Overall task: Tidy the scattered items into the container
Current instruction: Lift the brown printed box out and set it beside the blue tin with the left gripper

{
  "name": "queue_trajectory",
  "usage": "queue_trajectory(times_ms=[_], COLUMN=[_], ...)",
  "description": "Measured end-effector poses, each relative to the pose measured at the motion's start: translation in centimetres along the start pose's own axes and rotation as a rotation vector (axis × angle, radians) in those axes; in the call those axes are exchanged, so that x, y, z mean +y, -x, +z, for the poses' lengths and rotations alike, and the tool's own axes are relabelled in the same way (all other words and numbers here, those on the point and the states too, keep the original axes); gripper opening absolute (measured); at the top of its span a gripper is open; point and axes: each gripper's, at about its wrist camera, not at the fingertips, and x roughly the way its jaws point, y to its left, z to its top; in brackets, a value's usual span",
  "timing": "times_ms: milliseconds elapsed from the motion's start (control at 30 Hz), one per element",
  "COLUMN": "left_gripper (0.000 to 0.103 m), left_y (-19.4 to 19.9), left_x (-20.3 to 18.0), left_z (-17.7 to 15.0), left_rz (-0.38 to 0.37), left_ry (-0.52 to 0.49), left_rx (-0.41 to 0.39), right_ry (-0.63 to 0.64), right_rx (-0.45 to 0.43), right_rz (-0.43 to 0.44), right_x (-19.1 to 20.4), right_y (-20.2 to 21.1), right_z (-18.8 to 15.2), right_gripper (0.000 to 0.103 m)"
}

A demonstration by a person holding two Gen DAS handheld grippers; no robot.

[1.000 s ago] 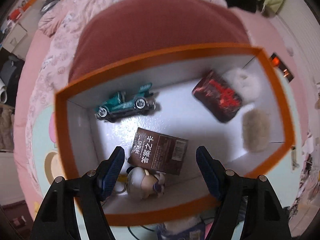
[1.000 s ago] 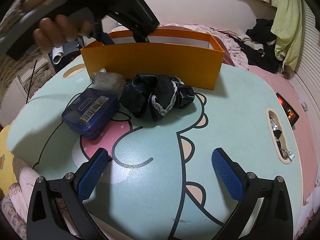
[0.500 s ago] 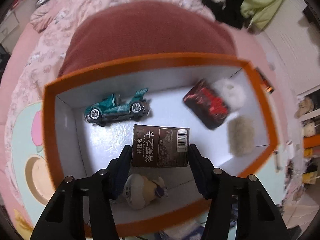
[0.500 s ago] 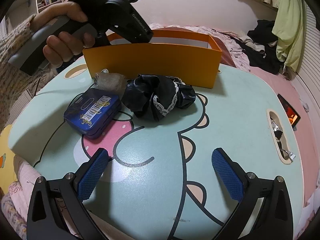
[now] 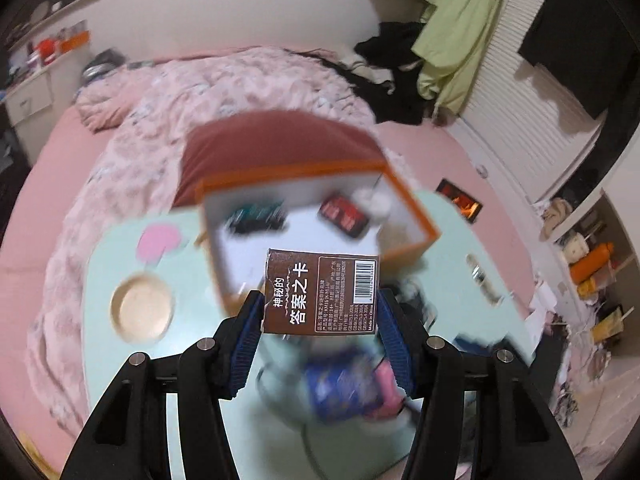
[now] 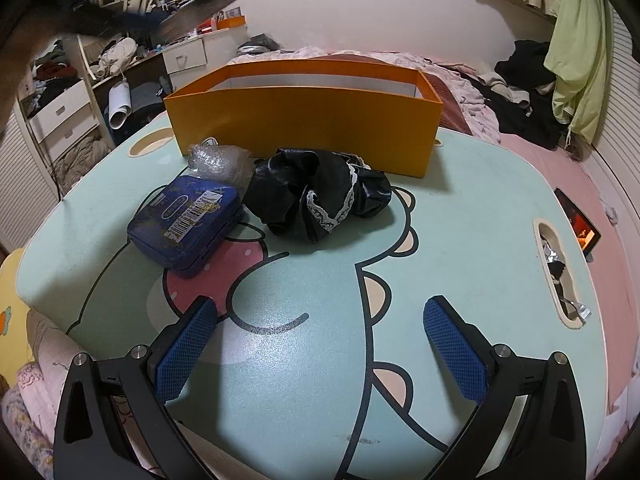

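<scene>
Brown box (image 5: 320,292) clamped (left tongs (image 5: 320,330)), airborne

One orange box (image 6: 304,120); one brown card pack (image 5: 320,292); one blue tin (image 6: 186,226); one black lace-trimmed cloth bundle (image 6: 316,196); one crumpled clear wrap (image 6: 216,162); one toy car (image 5: 258,218) and one dark red packet (image 5: 344,216) inside the box; two grippers.

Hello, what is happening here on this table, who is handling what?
A person is tidying small things into the orange box. The left tool is shut on a brown card box, held in the air above the table. The right tool is open and empty. A blue tin, a black cloth bundle and a clear plastic wad lie outside the box.
</scene>
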Motion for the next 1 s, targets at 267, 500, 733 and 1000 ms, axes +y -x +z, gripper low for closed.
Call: queue_trajectory(times_ms=[267,500,733,1000], left_gripper=[0.056,0.060,0.078,0.094], left_y=[-3.4,-2.8,-1.8,-2.9], left_x=[2.3,0.9,0.7,-0.3], left_z=[-6.1,-6.3,-8.3,-12.9], left_rz=[0.127,0.097,0.154,0.274], left_ry=[0.001,-0.008,-0.023,-0.086], left_rx=[0.031,-0.035,-0.058,-0.052], right_ry=[0.000,0.000,0.000,0.000], right_rx=[0.000,0.000,0.000,0.000], right_rz=[0.000,0.000,-0.001,-0.001], right_x=[0.0,0.0,0.0,0.0], right_y=[0.0,0.0,0.0,0.0], right_z=[0.0,0.0,0.0,0.0], right_gripper=[0.103,0.103,0.103,0.103])
